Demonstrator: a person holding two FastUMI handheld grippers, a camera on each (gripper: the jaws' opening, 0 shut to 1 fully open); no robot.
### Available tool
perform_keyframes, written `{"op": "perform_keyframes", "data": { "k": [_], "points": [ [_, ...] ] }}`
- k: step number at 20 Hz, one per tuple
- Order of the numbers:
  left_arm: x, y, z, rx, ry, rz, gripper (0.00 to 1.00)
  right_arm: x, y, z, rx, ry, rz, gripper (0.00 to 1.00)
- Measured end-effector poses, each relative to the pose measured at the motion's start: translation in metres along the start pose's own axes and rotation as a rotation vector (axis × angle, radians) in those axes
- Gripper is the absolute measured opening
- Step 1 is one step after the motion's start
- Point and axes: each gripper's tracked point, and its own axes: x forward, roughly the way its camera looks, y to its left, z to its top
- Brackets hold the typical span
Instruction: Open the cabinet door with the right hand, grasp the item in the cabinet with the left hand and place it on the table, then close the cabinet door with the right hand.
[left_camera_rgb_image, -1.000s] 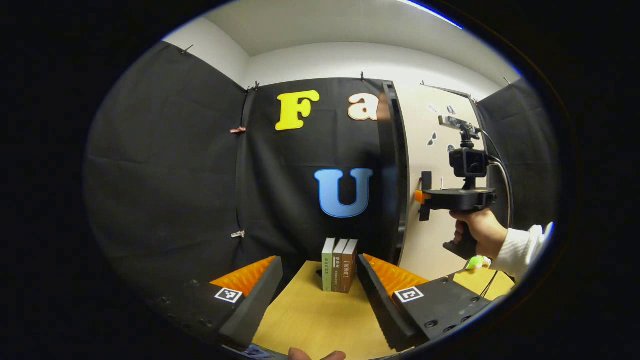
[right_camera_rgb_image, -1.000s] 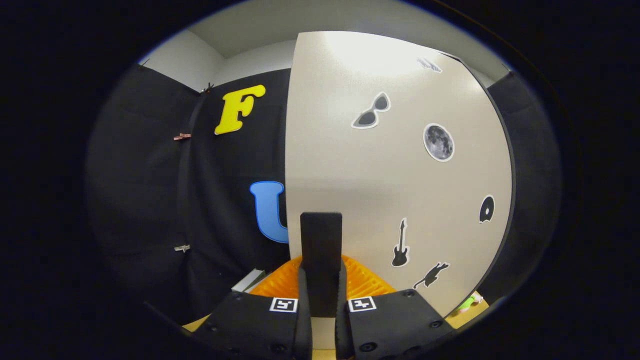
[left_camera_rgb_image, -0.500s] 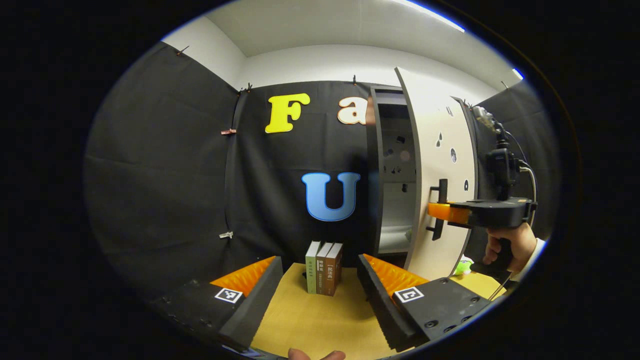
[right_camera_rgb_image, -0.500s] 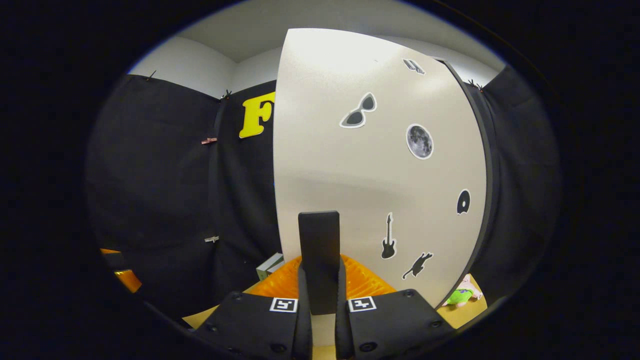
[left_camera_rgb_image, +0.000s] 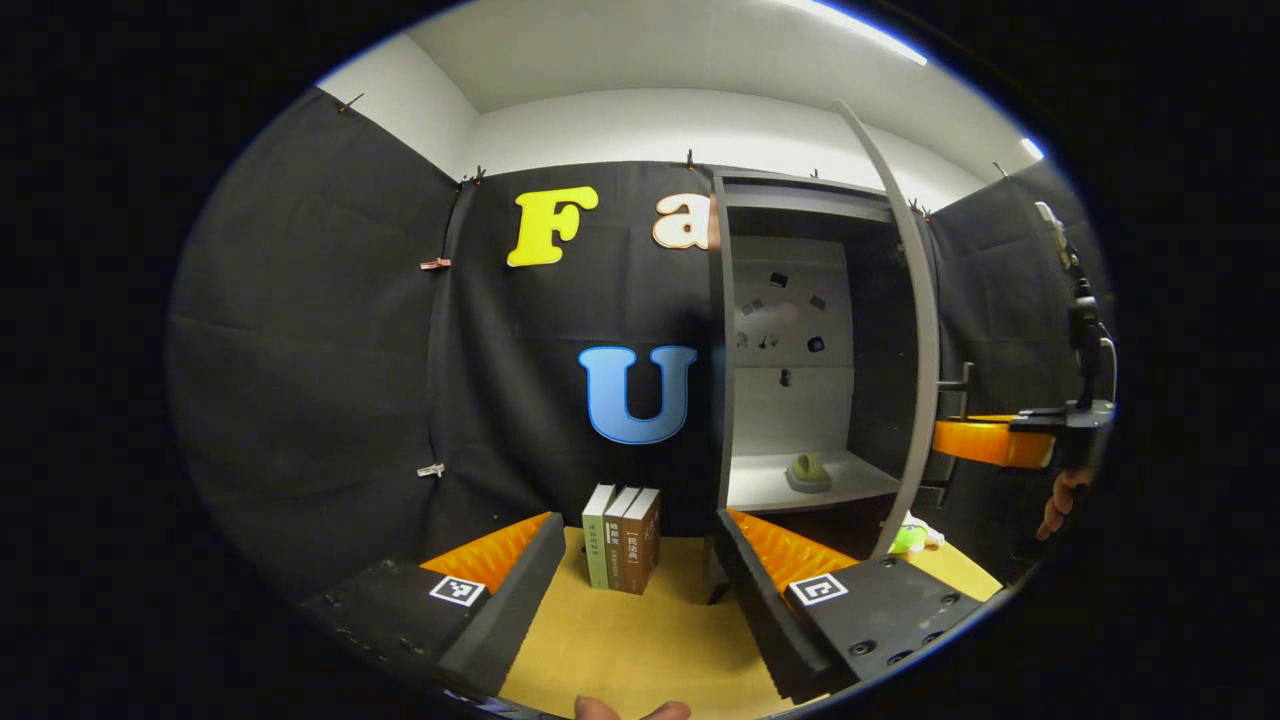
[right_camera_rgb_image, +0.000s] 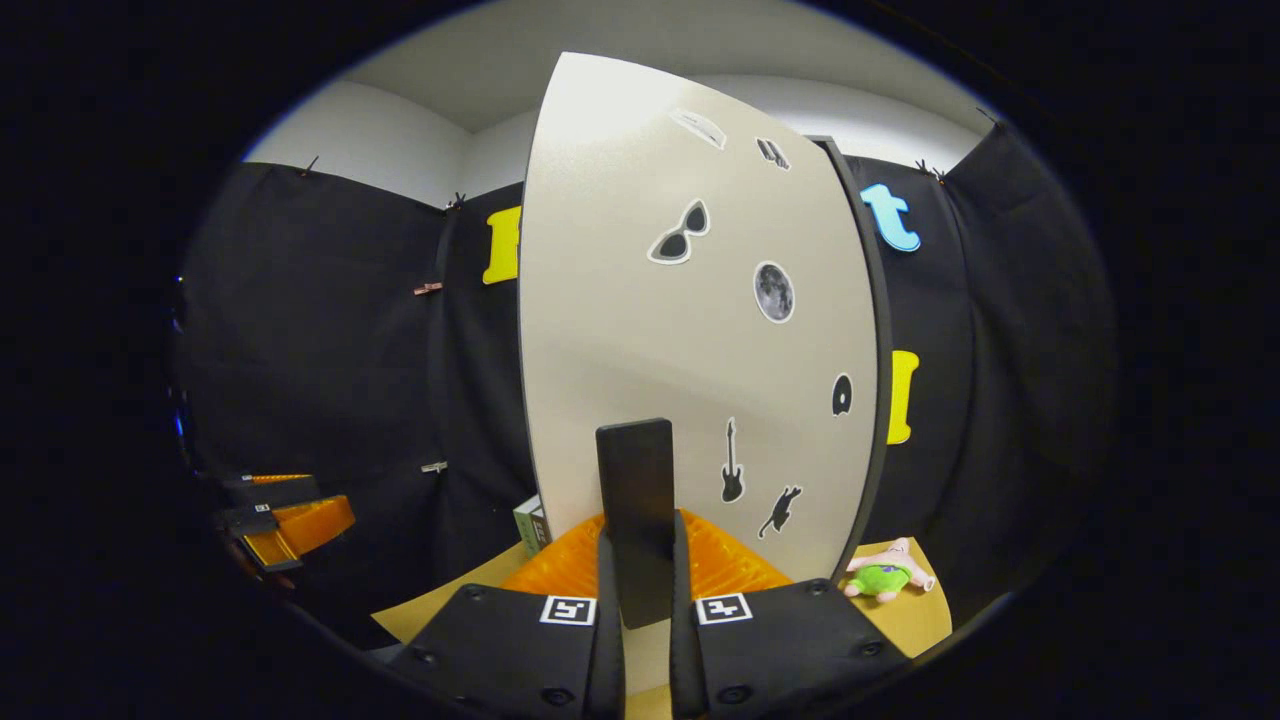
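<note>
pale cabinet door (right_camera_rgb_image: 690, 340) stands swung open, its dark handle (right_camera_rgb_image: 636, 520) clamped between both fingers of the right gripper (right_camera_rgb_image: 640, 590). left gripper (left_camera_rgb_image: 640, 580) hangs wide open, holding nothing, above the wooden table (left_camera_rgb_image: 640, 640). far right, a small greenish item (left_camera_rgb_image: 808, 472) sits on the cabinet shelf (left_camera_rgb_image: 770, 490).

Cabinet (left_camera_rgb_image: 722, 340) mouth open, path onto shelf (left_camera_rgb_image: 770, 490) unobstructed. Door (left_camera_rgb_image: 915, 330) stands edge-on at right of opening. Books (left_camera_rgb_image: 620, 537) upright on table (left_camera_rgb_image: 640, 630) just left of cabinet.
</note>
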Motion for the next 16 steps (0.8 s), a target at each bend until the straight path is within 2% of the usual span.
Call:
{"op": "perform_keyframes", "data": {
  "k": [4,6,11,14,16],
  "points": [
    [0.009,-0.019,0.006,0.005,-0.009,-0.037,0.94,-0.021,-0.024,0.003,-0.025,-0.012,-0.070,0.21],
    [0.015,-0.030,0.007,0.006,-0.007,-0.057,0.96,-0.026,-0.040,0.004,-0.034,-0.014,-0.126,0.20],
    [0.018,-0.049,0.012,0.011,-0.020,-0.097,0.94,-0.043,-0.074,0.009,-0.046,-0.030,-0.277,0.19],
    [0.015,-0.055,0.016,0.027,-0.029,-0.105,0.94,-0.056,-0.094,0.011,-0.045,-0.029,-0.326,0.20],
    [0.014,-0.058,0.014,0.024,-0.022,-0.114,0.92,-0.067,-0.107,0.014,-0.041,-0.033,-0.353,0.15]
  ]
}}
